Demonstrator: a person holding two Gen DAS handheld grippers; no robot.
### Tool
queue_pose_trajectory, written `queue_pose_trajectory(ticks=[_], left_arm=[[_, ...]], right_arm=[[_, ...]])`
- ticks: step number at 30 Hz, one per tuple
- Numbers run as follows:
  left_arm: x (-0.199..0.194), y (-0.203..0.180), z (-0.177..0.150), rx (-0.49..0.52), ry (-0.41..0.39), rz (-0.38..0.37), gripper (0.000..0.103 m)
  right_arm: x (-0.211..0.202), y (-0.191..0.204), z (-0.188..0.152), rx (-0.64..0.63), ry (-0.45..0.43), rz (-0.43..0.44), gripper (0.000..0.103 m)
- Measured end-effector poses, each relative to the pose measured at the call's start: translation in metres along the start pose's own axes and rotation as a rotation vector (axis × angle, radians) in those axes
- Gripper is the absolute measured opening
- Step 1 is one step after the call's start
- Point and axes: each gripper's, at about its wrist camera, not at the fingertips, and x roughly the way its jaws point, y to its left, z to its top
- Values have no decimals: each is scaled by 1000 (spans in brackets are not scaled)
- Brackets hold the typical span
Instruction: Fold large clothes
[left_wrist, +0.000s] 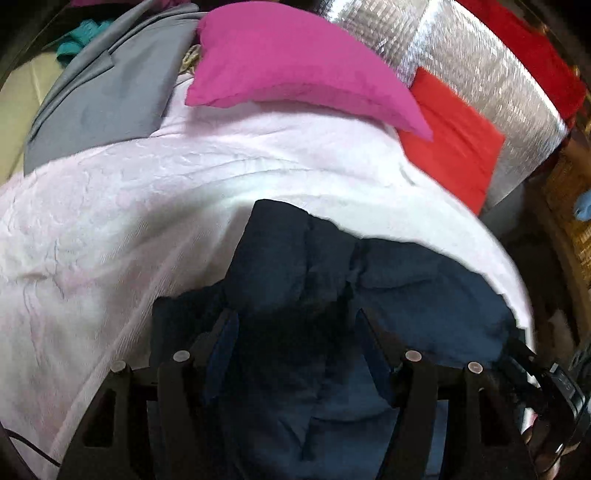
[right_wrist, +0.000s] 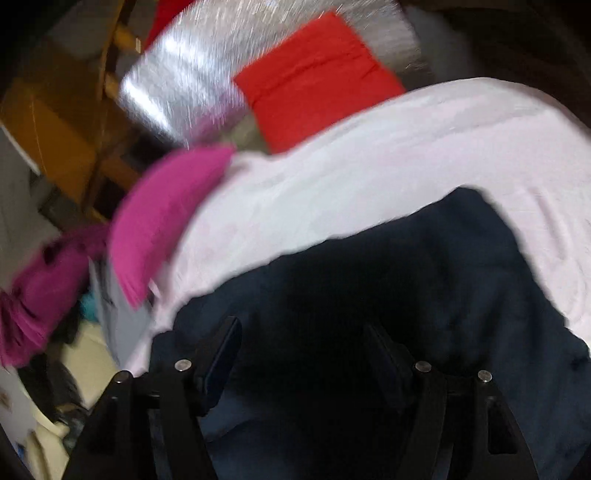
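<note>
Both claws stand apart over a dark blue garment (left_wrist: 369, 280), the left claw (left_wrist: 295, 328) and right claw (right_wrist: 303, 339) gripping nothing. The garment lies on a pale pink sheet (left_wrist: 110, 221), near a magenta pillow (left_wrist: 288, 62) and a red cushion (right_wrist: 317, 77).

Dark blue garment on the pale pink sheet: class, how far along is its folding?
Done: the magenta piece and red piece lie folded beyond. In hand: the dark blue garment lies rumpled beneath the left gripper and right gripper, jaws apart; no grip visible. Left: seemingly all its folds.
</note>
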Motion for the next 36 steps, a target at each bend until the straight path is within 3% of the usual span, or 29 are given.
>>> queue_pose_trajectory(ticks=[2,7,9,13,16,19,23,26,36], left_arm=[[8,-3,1,27,10,18,66],[7,-3,3,33,-3,12,67],[0,-5,2,32,-22,-8,67],[-16,-18,-4,74,-74,-23,67],[-16,-35,-14,172,-80,37,69],[-12,-47,-24,250,-78,96,69],[-32,-51,-31,290,-159,94,69],[-52,-50,-34,281,-216,72,69],[-105,-47,-60,265,-292,20,69]], right_arm=[[16,3,1,-19,19,-39,72],[18,-1,11,37,10,-24,72],[7,4,12,46,-16,13,72],[-11,32,4,-33,-57,170,68],[11,50,-8,-86,22,176,60],[36,39,-19,-47,64,137,58],[7,30,-17,23,21,214,58],[-16,28,-22,9,-15,219,58],[-97,-7,-46,82,-91,245,62]])
